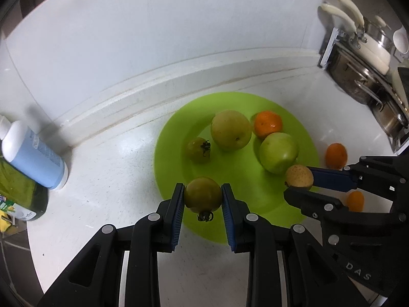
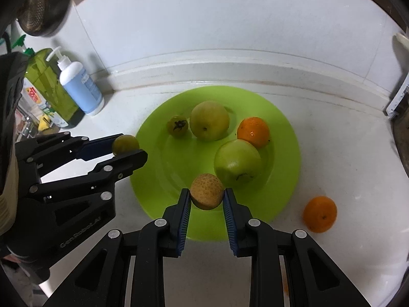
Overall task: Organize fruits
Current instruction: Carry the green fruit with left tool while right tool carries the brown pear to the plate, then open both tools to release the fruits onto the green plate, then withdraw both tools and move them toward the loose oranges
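A lime green plate (image 1: 237, 220) (image 2: 283, 138) lies on the white counter. On it sit a small green tomato (image 1: 197, 150) (image 2: 177, 125), a yellow-green apple (image 1: 230, 130) (image 2: 209, 120), a green apple (image 1: 278, 152) (image 2: 238, 165) and an orange (image 1: 268, 123) (image 2: 253, 131). My left gripper (image 1: 203, 197) (image 2: 126, 147) is shut on a green tomato (image 1: 203, 194) (image 2: 125, 143) over the plate's near left rim. My right gripper (image 2: 207, 198) (image 1: 297, 183) is shut on a speckled tan fruit (image 2: 207, 191) (image 1: 299, 176) over the plate's near edge.
Two oranges lie on the counter right of the plate, one (image 1: 336, 155) (image 2: 320, 214) farther and one (image 1: 355, 200) nearer. A blue pump bottle (image 1: 33, 158) (image 2: 80, 84) and a green bottle (image 1: 20, 192) (image 2: 48, 87) stand at the left. Pots (image 1: 368, 58) sit at the far right.
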The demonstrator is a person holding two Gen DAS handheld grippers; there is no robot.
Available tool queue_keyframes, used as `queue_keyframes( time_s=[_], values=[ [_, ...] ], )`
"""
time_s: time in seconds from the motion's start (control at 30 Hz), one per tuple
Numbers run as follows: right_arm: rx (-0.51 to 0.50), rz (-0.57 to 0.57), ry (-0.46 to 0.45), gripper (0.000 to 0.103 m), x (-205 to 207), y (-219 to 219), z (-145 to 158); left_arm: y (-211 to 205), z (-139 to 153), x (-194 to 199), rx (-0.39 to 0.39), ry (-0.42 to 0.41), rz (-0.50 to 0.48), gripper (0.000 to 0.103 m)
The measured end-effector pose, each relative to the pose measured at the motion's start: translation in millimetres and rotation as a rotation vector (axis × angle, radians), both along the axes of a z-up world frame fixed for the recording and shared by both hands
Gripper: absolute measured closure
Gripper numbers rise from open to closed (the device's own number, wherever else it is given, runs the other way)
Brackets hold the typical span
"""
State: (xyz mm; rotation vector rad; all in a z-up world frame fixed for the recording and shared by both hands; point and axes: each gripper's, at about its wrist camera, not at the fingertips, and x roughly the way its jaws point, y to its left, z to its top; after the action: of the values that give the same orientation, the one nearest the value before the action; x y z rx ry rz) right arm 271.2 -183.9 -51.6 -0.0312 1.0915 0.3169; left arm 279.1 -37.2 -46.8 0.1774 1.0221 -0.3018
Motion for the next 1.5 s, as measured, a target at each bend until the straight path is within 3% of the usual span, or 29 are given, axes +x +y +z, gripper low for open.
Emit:
queue_keyframes(
  time_s=[0.23, 0.4, 0.67, 1.17, 1.5],
  values=[
    [-0.017, -0.003, 0.020, 0.076, 9, 2, -9, 1, -9, 10, 0.013, 0.008, 0.010, 0.074],
    [-0.008, -0.020, 0.029, 0.075, 11, -1, -11, 2, -8, 9, 0.012, -0.001, 0.011, 0.063],
    [-0.020, -0.027, 0.009, 0.072, 0, -4, -3, 7, 4, -4, 0.015, -0.028, 0.035, 0.063],
    [0.044, -0.084, -0.110, 0.072, -58, -39, 53, -9, 61, -76, -0.034, -0.134, -0.012, 0.059],
    [0.038, -0.111, -0.133, 0.071, -122, -60, 71, -29, 75, -136, -0.041, -0.166, -0.085, 0.056]
  ],
)
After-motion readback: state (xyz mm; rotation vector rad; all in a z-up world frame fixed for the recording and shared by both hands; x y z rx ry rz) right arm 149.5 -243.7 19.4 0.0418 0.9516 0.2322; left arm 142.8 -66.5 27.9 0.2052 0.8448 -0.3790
